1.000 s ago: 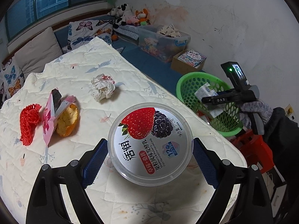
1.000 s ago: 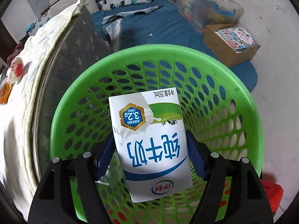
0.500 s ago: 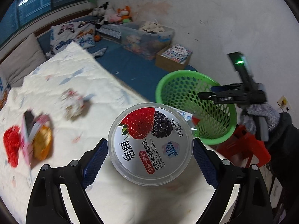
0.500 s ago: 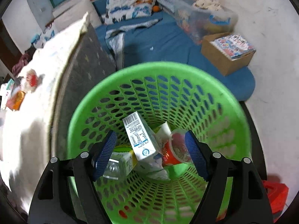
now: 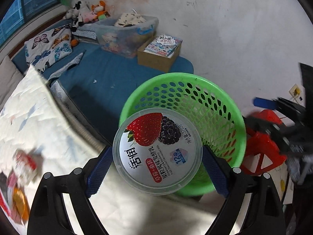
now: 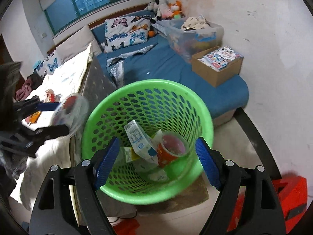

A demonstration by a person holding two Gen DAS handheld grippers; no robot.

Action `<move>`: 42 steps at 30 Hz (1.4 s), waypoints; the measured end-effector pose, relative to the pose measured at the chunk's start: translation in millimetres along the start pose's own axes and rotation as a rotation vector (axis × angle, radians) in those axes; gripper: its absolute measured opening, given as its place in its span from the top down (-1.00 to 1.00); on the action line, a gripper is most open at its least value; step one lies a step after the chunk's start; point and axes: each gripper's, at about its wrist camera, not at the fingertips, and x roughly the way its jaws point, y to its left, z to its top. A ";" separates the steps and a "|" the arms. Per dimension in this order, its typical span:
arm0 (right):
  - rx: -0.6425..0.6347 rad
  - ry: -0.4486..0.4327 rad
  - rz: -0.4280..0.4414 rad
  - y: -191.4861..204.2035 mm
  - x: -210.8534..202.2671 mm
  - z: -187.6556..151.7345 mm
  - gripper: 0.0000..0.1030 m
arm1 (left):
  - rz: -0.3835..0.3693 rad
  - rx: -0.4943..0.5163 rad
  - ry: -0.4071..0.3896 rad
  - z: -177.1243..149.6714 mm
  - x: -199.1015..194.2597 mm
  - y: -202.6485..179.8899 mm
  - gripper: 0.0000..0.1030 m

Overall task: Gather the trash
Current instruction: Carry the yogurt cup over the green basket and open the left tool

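Now, left tool (image 5: pixel 157 171) clamped on yogurt tub (image 5: pixel 157 151) just above green basket (image 5: pixel 225 105) rim, right tool (image 6: pixel 156 160) over basket w/ nothing between jaws, just been widening, milk carton (image 6: pixel 139 140) & red cup (image 6: pixel 170 148) inside basket.

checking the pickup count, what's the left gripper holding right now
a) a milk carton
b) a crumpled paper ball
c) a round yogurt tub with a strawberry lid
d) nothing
c: the left gripper has its blue pads on either side of the round yogurt tub, whose lid shows a strawberry and a dark berry, in front of the green basket.
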 end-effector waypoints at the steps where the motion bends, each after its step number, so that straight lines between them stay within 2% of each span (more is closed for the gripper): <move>1: 0.004 -0.001 0.002 -2.0 -2.8 -3.5 -0.55 | -0.004 0.005 0.005 4.2 4.8 -2.8 -0.69; 8: 0.027 -0.012 -0.013 -9.8 -9.6 -20.0 -0.55 | -0.004 0.005 0.068 26.3 47.7 -16.2 -0.69; 19: 0.084 -0.020 -0.004 -20.1 -14.3 -32.9 -0.55 | 0.049 0.019 0.128 35.8 92.7 -21.8 -0.70; 42: 0.094 -0.062 0.042 -17.4 -22.5 -42.5 -0.55 | 0.041 -0.049 0.086 36.0 87.2 -13.3 -0.74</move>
